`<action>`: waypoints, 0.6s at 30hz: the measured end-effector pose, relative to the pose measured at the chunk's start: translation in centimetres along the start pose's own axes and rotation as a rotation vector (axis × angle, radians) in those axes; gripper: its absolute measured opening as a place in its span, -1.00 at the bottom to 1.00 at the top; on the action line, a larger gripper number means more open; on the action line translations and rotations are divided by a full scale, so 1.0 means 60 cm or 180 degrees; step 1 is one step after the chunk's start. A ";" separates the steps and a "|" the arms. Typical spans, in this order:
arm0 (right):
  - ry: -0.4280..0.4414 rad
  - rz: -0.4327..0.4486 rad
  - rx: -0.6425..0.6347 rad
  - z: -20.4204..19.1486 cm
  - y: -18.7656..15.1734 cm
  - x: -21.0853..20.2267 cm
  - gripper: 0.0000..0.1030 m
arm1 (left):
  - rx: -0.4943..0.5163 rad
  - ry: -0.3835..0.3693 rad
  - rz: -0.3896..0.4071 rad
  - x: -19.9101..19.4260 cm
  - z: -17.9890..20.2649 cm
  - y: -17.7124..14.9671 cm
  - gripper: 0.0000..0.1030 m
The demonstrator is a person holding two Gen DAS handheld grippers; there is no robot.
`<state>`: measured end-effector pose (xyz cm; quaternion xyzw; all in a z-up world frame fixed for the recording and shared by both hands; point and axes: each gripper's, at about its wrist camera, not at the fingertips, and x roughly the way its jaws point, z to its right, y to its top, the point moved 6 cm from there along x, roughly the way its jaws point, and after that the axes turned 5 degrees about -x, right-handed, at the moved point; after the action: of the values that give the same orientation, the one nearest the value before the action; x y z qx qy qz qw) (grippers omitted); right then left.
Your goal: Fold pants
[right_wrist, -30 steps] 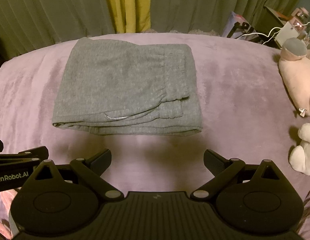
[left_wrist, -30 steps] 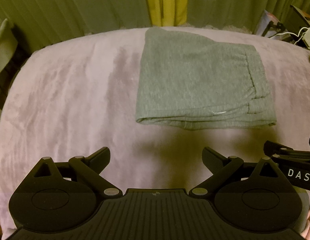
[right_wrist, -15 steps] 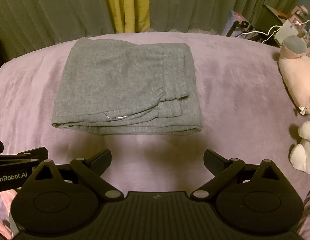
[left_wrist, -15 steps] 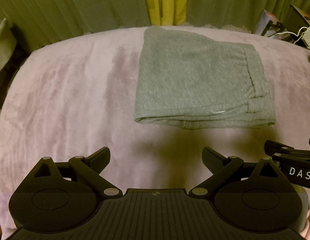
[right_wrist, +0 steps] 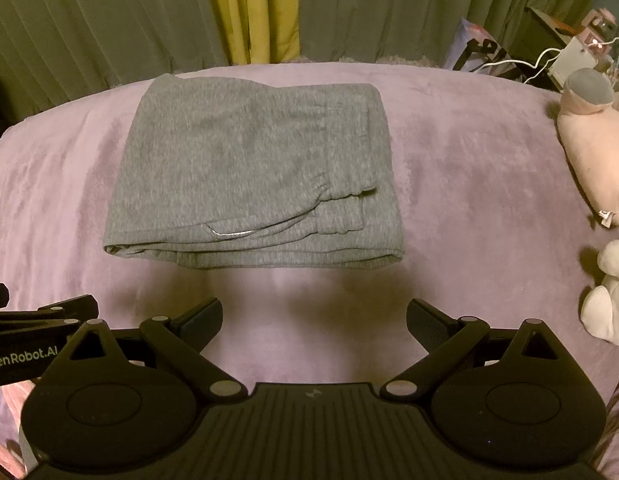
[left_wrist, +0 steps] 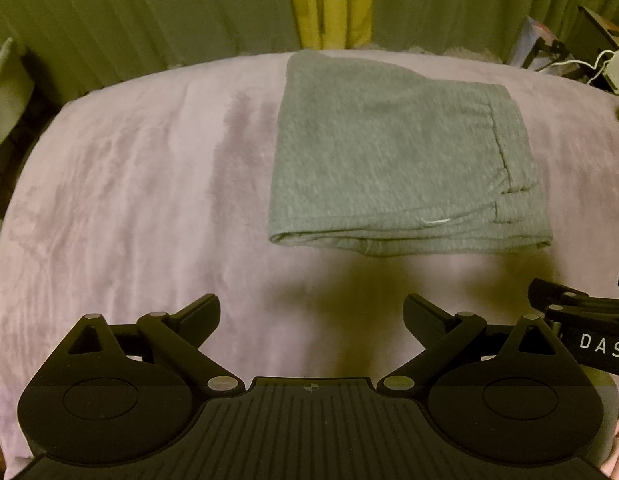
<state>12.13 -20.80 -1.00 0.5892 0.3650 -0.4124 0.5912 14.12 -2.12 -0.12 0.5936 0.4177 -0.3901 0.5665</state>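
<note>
Left wrist view: the grey knit pants (left_wrist: 397,160), folded into a flat rectangle with stacked layers along the near edge, lie on the lilac plush bedspread (left_wrist: 129,200). The black left gripper (left_wrist: 311,314) hovers over bare bedspread on the near side of the pants, clear of the fabric, its jaws spread wide with nothing between them. The black right gripper (left_wrist: 577,312) shows only partly, near the pants' near right corner, and from here I cannot tell how its jaws stand. Beyond the pants hang green pleated curtains (left_wrist: 129,12).

Right wrist view: the pants (right_wrist: 249,168) lie in the middle of the bedspread (right_wrist: 469,160), the elastic waistband toward their right. The right gripper (right_wrist: 314,316) is wide apart and empty, short of the pants' near edge. Well right of the pants sits a pale pink plush toy (right_wrist: 593,140).
</note>
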 end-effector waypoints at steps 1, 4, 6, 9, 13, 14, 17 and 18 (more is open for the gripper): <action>-0.0003 0.0003 0.0000 0.000 0.000 0.000 0.92 | -0.0004 0.0001 0.0000 0.000 0.000 0.000 0.96; -0.0001 0.0005 0.0003 0.001 0.000 0.000 0.92 | -0.0006 0.0003 -0.0001 -0.001 0.000 0.000 0.96; 0.0006 0.0005 0.0006 0.001 -0.001 0.000 0.92 | -0.0001 -0.0003 0.0001 0.000 0.000 0.000 0.96; 0.0008 0.0009 0.0003 0.001 -0.001 -0.001 0.92 | -0.0006 -0.0001 0.0005 -0.001 0.000 0.000 0.96; 0.0003 0.0013 -0.0018 0.000 0.000 -0.001 0.91 | -0.0004 0.0000 0.0007 0.000 0.001 -0.001 0.96; 0.0003 0.0014 -0.0015 0.000 0.001 -0.002 0.92 | 0.0000 0.0002 0.0005 0.000 0.000 -0.001 0.96; 0.0010 0.0018 0.0000 -0.001 0.001 -0.002 0.92 | -0.0003 0.0005 0.0006 -0.001 0.001 0.000 0.96; 0.0011 0.0020 0.0007 -0.001 0.001 -0.002 0.92 | -0.0006 0.0003 0.0004 -0.001 0.001 0.000 0.96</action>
<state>12.13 -20.74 -0.86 0.5916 0.3637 -0.4099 0.5913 14.09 -2.17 -0.06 0.5936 0.4179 -0.3891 0.5671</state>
